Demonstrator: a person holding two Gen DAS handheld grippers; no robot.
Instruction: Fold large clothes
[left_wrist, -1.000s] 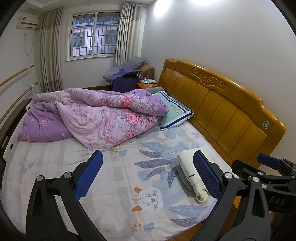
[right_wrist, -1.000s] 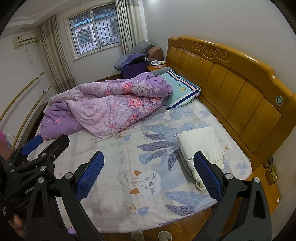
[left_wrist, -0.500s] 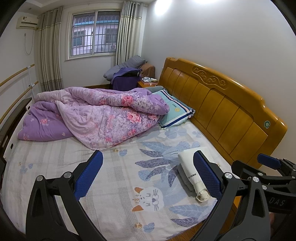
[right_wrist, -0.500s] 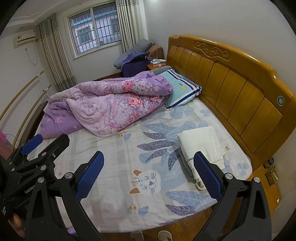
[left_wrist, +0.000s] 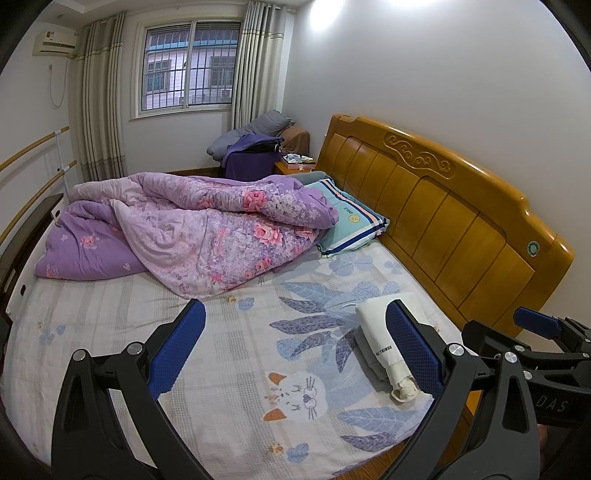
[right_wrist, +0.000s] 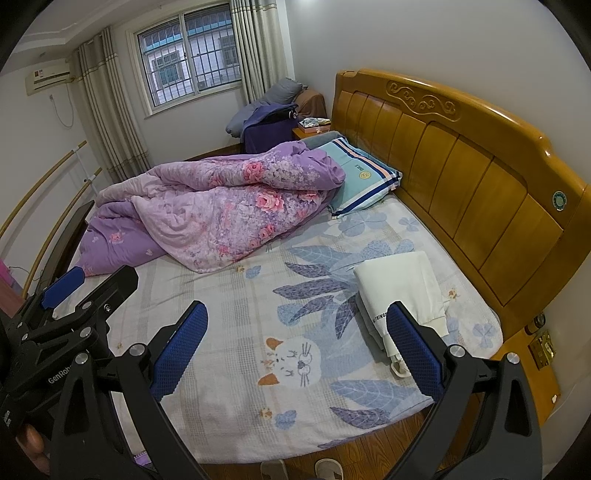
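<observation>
A folded white garment (right_wrist: 400, 286) lies on a folded grey one near the bed's right side, close to the headboard; it also shows in the left wrist view (left_wrist: 380, 339). My left gripper (left_wrist: 295, 350) is open and empty, held above the bed's near edge. My right gripper (right_wrist: 297, 350) is open and empty too, held above the near edge beside the left one. Neither touches the clothes. The right gripper's body shows at the right edge of the left wrist view, and the left gripper's body shows at the left of the right wrist view.
A crumpled purple floral quilt (right_wrist: 218, 210) fills the far half of the bed (right_wrist: 229, 354). A striped teal pillow (right_wrist: 364, 177) lies against the wooden headboard (right_wrist: 472, 158). A nightstand (right_wrist: 532, 365) stands at the right. Slippers (right_wrist: 325, 467) lie on the wood floor.
Both grippers have drifted slightly back and up from the bed; the view shifts only a little. Both stay open and the folded clothes have not moved.
</observation>
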